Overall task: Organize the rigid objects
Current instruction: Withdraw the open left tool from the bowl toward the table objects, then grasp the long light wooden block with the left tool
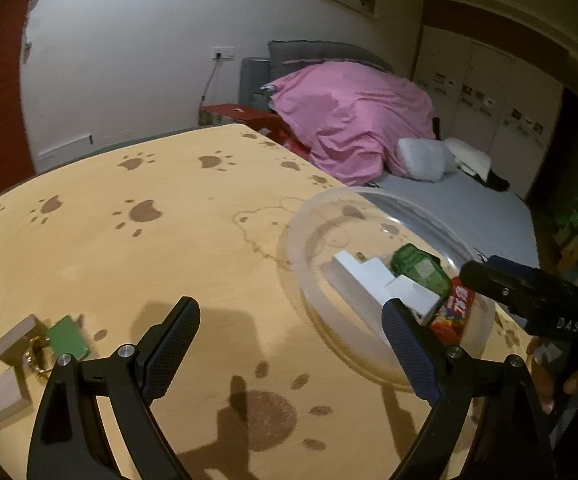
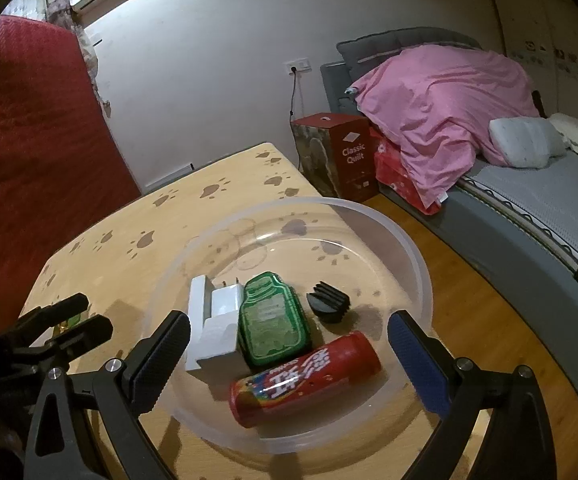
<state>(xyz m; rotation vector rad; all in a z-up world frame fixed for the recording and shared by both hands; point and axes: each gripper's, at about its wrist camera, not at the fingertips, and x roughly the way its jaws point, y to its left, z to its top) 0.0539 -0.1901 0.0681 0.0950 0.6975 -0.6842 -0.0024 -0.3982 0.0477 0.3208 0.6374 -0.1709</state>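
In the left wrist view, the left gripper (image 1: 291, 346) hangs released with jaws spread wide and empty over the tan paw-print table (image 1: 137, 248). To its left lie two pale wooden blocks (image 1: 7, 372), a small green block (image 1: 67, 338) and a brass ring (image 1: 37, 356), close together. The clear round plastic bowl (image 1: 329, 320) sits to the right. In the right wrist view, the right gripper (image 2: 289, 352) is likewise released and empty above that bowl, which holds a white plug adapter (image 2: 215, 322), a green flat bottle-shaped tin (image 2: 273, 322), a black ribbed cap (image 2: 329, 300) and a red cylindrical candy can (image 2: 305, 376).
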